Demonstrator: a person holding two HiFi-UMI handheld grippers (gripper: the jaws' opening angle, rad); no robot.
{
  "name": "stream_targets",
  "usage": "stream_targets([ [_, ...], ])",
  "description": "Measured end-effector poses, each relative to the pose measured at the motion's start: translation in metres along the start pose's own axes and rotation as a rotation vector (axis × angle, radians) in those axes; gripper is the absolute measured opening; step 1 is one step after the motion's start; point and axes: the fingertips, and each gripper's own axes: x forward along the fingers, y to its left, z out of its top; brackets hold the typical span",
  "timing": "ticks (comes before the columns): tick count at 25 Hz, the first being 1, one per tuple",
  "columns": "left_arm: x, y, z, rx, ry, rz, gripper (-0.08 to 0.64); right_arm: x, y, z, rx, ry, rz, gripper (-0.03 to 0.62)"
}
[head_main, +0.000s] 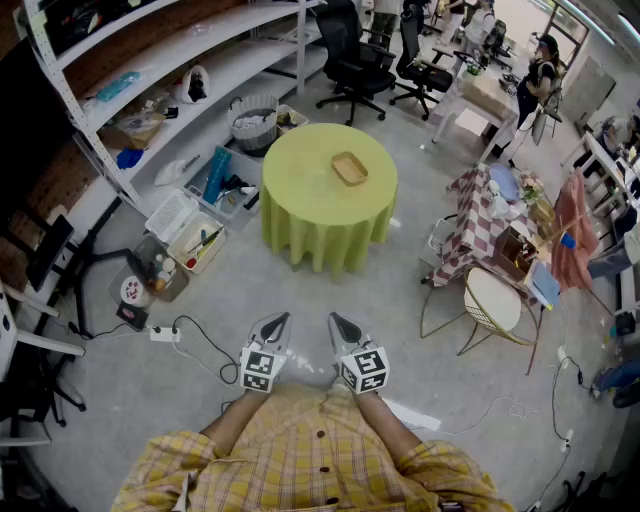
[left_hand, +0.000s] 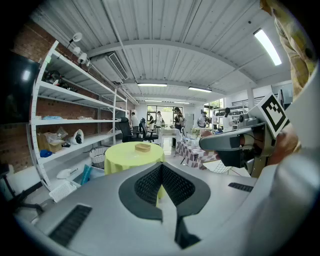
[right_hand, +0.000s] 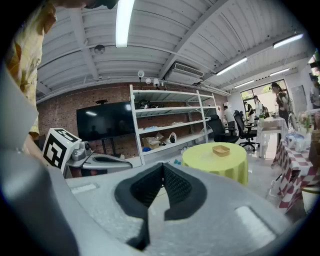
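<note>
— Where was the tray?
— The wooden tray (head_main: 349, 168) lay near the middle of the green-clothed round table (head_main: 300, 205). My left gripper (head_main: 272, 335) and right gripper (head_main: 345, 335) hung side by side, well short of the table, each with its jaws pressed together on nothing.
— Which stage?
— Approach, I judged. Reaching it called for nearing the table, then parting the jaws. The tray's contents were too small to tell.

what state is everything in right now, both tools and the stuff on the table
left tool, shut, nothing between the jaws
right tool, shut, nothing between the jaws
round table, draped in a yellow-green cloth
tray, upright on the round table, looks empty
office chair, unoccupied
</note>
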Motion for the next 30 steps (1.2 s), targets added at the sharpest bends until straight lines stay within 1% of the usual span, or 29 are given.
stream_targets([
  [11, -0.017, 0.0, -0.008, -0.024, -0.001, -0.01, 0.003, -0.005, 0.018, -0.005, 0.001, 0.01, -0.001, -0.002],
  [14, -0.022, 0.002, -0.011, -0.017, 0.001, -0.019, 0.003, -0.005, 0.026, -0.006, 0.012, 0.001, 0.0, -0.002],
  [21, -0.044, 0.031, -0.017, -0.012, -0.002, -0.03, 0.003, 0.01, 0.055, -0.002, 0.009, -0.01, -0.025, -0.002],
  [26, -0.063, 0.049, -0.022, -0.006, -0.01, -0.059, 0.003, 0.024, 0.079, 0.003, 0.039, -0.031, -0.051, -0.002],
  [30, -0.073, 0.067, -0.026, -0.026, -0.028, -0.065, 0.003, 0.037, 0.098, 0.006, 0.015, -0.034, -0.06, -0.002],
])
